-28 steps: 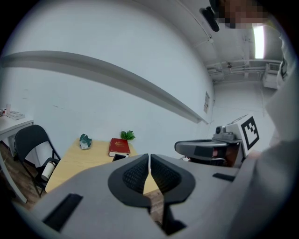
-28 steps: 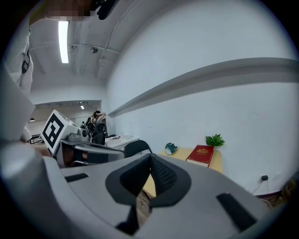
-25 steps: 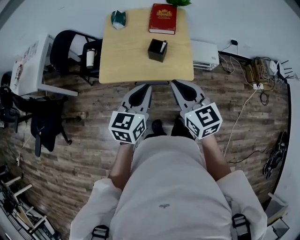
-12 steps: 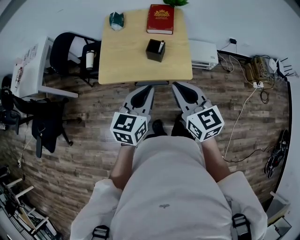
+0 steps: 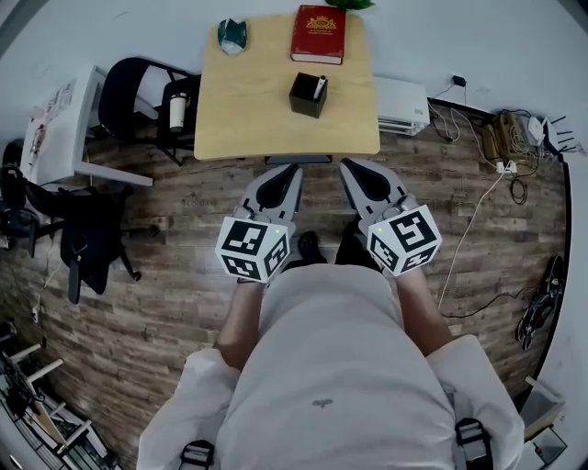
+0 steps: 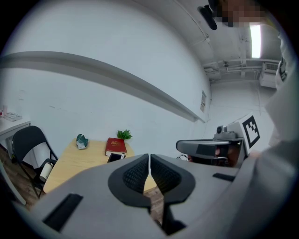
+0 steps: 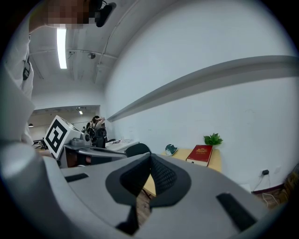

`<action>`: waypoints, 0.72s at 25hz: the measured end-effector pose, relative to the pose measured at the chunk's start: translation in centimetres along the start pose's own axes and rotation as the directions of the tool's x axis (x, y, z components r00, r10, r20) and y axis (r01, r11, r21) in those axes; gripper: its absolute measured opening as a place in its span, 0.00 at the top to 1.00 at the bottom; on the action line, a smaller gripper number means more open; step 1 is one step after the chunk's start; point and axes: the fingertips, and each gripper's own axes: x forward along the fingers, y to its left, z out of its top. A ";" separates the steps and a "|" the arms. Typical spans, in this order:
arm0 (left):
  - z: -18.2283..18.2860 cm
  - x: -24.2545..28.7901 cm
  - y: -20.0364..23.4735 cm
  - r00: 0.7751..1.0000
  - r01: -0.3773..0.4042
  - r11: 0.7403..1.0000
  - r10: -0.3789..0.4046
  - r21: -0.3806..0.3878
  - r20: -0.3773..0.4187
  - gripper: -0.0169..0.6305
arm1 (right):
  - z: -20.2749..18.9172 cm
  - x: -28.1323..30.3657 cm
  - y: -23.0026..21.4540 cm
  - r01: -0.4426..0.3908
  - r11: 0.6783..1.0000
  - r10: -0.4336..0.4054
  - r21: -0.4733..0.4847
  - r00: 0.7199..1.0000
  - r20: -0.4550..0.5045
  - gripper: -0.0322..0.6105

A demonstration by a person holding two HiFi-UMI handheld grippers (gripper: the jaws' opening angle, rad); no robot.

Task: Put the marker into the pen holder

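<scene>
A black pen holder (image 5: 308, 95) stands near the middle of the small wooden table (image 5: 248, 119), and a light-coloured marker (image 5: 319, 88) sticks up out of it. Both grippers hang over the floor just in front of the table's near edge. The left gripper (image 5: 291, 169) and the right gripper (image 5: 348, 166) are both shut, with nothing between the jaws. In the left gripper view the left gripper (image 6: 149, 161) has its pads pressed together, and the holder (image 6: 114, 158) peeks over them. The right gripper (image 7: 150, 161) looks the same in its own view.
A red book (image 5: 320, 22) and a teal object (image 5: 231, 35) lie at the table's far side, with a small plant (image 6: 124, 135) behind. A black chair (image 5: 138, 96) holding a bottle (image 5: 178, 114) stands left of the table; a white unit (image 5: 401, 105) and cables (image 5: 510, 138) are on the right.
Both grippers have shifted only slightly. They stay shut and empty in front of the table. The marker stays in the holder.
</scene>
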 end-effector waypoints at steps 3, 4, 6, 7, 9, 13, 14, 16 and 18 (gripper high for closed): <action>0.0 0.0 0.0 1.000 0.001 1.000 -0.001 -0.001 0.000 0.95 | 0.0 0.1 0.0 -0.002 1.000 0.002 -0.001 1.000 0.001 0.95; 0.0 0.0 0.0 1.000 0.001 1.000 -0.001 -0.001 0.000 0.95 | 0.1 0.1 0.0 -0.002 1.000 0.002 -0.001 1.000 0.001 0.95; 0.0 -0.1 0.1 1.000 0.001 1.000 -0.001 0.000 0.000 0.95 | 0.1 0.1 0.2 -0.004 1.000 0.004 -0.003 1.000 0.002 0.95; 0.0 -0.1 0.1 1.000 0.001 1.000 -0.001 0.000 0.000 0.95 | 0.1 0.1 0.2 -0.005 1.000 0.005 -0.004 1.000 0.003 0.95; -0.1 -0.2 0.1 1.000 0.000 1.000 0.000 -0.001 0.001 0.95 | 0.1 0.1 0.3 -0.006 1.000 0.006 -0.006 1.000 0.006 0.95; -0.1 -0.3 0.0 1.000 0.004 1.000 -0.004 0.000 0.000 0.95 | 0.2 0.0 0.3 -0.003 1.000 0.003 -0.007 1.000 0.008 0.95; -0.1 -0.3 -0.1 1.000 0.005 1.000 -0.005 0.000 0.000 0.95 | 0.2 -0.1 0.3 -0.002 1.000 0.003 -0.007 1.000 0.008 0.95; -0.1 -0.2 -0.2 1.000 0.006 1.000 -0.006 0.001 -0.001 0.95 | 0.2 -0.2 0.2 -0.002 1.000 0.003 -0.008 1.000 0.008 0.95; -0.1 -0.1 -0.3 1.000 0.007 1.000 -0.007 0.002 -0.001 0.95 | 0.2 -0.3 0.2 -0.002 1.000 0.002 -0.010 1.000 0.008 0.95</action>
